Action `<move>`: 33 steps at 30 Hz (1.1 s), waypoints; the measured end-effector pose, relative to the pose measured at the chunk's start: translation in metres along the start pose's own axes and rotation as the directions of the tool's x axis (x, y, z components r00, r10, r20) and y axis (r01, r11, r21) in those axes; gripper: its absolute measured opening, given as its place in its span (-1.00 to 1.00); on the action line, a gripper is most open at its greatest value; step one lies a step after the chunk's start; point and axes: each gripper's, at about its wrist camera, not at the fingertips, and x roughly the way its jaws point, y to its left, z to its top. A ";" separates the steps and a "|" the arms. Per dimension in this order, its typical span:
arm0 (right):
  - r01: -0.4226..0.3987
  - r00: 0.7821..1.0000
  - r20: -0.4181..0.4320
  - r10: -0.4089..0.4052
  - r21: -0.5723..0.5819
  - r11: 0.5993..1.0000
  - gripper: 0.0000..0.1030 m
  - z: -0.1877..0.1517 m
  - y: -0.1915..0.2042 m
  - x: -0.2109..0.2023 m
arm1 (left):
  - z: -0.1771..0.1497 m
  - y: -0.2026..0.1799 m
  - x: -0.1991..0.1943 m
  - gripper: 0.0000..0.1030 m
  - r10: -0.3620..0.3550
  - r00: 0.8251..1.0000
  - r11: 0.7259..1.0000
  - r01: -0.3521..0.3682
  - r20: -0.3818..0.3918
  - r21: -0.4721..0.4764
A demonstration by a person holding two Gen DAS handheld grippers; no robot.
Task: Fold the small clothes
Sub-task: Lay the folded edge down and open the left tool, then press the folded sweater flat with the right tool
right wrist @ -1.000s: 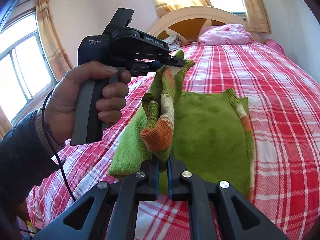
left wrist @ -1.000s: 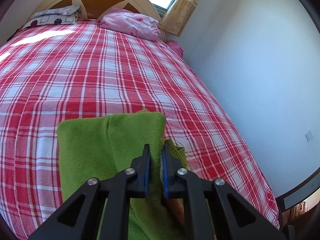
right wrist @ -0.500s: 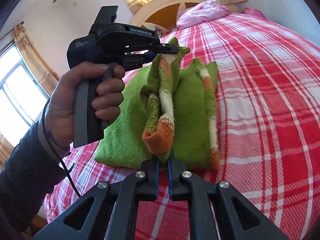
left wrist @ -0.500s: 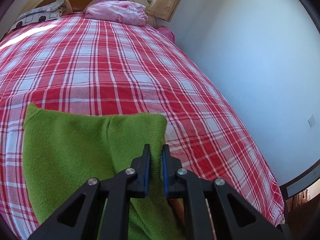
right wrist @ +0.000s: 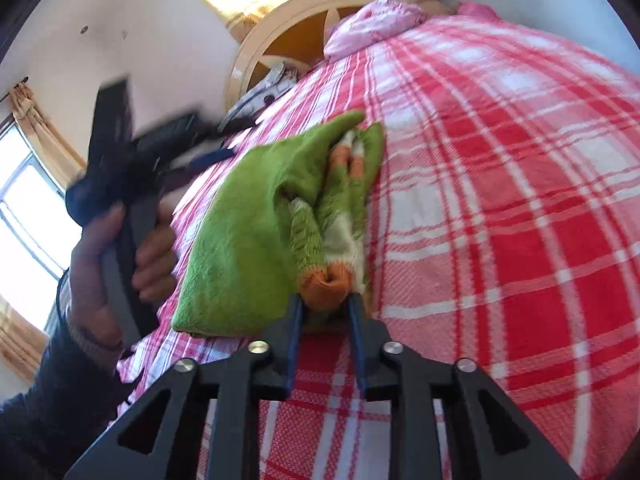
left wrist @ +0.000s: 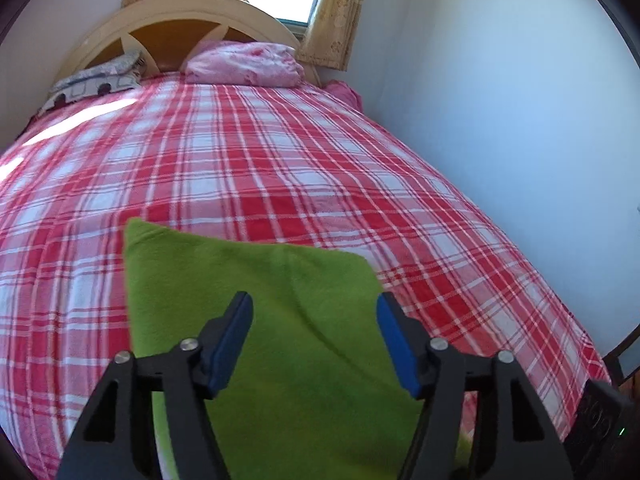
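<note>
A small green knit sweater [left wrist: 280,320] lies folded on the red plaid bed [left wrist: 280,168]. My left gripper [left wrist: 313,300] hovers over its near part with the jaws wide apart and still opening, nothing between the pads. In the right wrist view the sweater [right wrist: 248,220] shows its sleeve laid along the right edge, striped white and orange. The orange cuff [right wrist: 326,278] sits between the tips of my right gripper [right wrist: 325,300], whose jaws are opening and stand a little apart. A hand [right wrist: 120,248] holds the blurred left gripper left of the sweater.
A pink pillow [left wrist: 244,62] and a patterned pillow [left wrist: 92,84] lie against the cream headboard [left wrist: 176,12]. A white wall [left wrist: 500,120] runs along the bed's right side. Curtained windows [right wrist: 24,200] stand behind and to the left.
Both grippers went from shut to open. The raised sleeve has come down onto the folded sweater. The left gripper has let go and drawn back from the cloth.
</note>
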 end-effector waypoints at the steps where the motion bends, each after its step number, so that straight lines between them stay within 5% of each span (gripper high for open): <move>1: 0.031 0.999 0.035 -0.030 -0.011 0.999 -0.12 0.004 0.002 -0.006 | -0.007 0.010 -0.007 0.46 0.030 1.000 1.000 -0.030 0.007 -0.001; 6: -0.021 0.997 0.070 0.025 -0.045 0.999 -0.12 0.035 0.023 -0.001 | -0.059 0.052 -0.030 0.47 0.175 0.984 0.984 -0.175 0.006 -0.039; 11: -0.026 0.999 -0.046 0.022 -0.102 0.994 -0.17 0.059 0.051 0.053 | -0.086 0.069 -0.029 0.64 0.136 0.991 0.980 -0.134 0.009 -0.149; 12: 0.009 0.999 -0.049 -0.014 -0.108 0.994 -0.29 0.061 0.051 0.061 | -0.087 0.068 -0.029 0.64 0.133 0.991 0.980 -0.129 0.015 -0.152; 13: 0.066 0.995 -0.060 -0.074 -0.124 0.990 -0.71 0.062 0.051 0.068 | -0.087 0.065 -0.028 0.64 0.136 0.990 0.981 -0.132 0.024 -0.142; 20: 0.141 0.988 -0.042 -0.146 -0.087 0.986 -0.75 0.045 0.020 0.059 | -0.097 0.050 -0.029 0.94 0.145 0.988 0.988 -0.143 0.054 -0.052; 25: 0.168 0.983 -0.049 -0.175 -0.117 0.979 -0.72 0.053 0.026 0.064 | -0.100 0.045 -0.014 1.00 0.147 0.989 0.989 -0.147 -0.013 -0.006; 28: 0.224 0.975 0.048 -0.219 -0.149 0.963 -0.60 0.063 0.048 0.048 | -0.101 0.045 -0.014 1.00 0.155 0.988 0.988 -0.155 -0.019 -0.007; 30: 0.207 0.977 0.094 -0.192 -0.191 0.959 -0.60 0.069 0.067 0.041 | -0.103 0.046 -0.016 1.00 0.151 0.988 0.988 -0.151 -0.015 -0.018; 33: 0.107 0.994 0.038 -0.101 -0.261 0.959 -0.60 0.077 0.092 0.055 | -0.104 0.047 -0.016 1.00 0.139 0.990 0.990 -0.140 -0.022 -0.027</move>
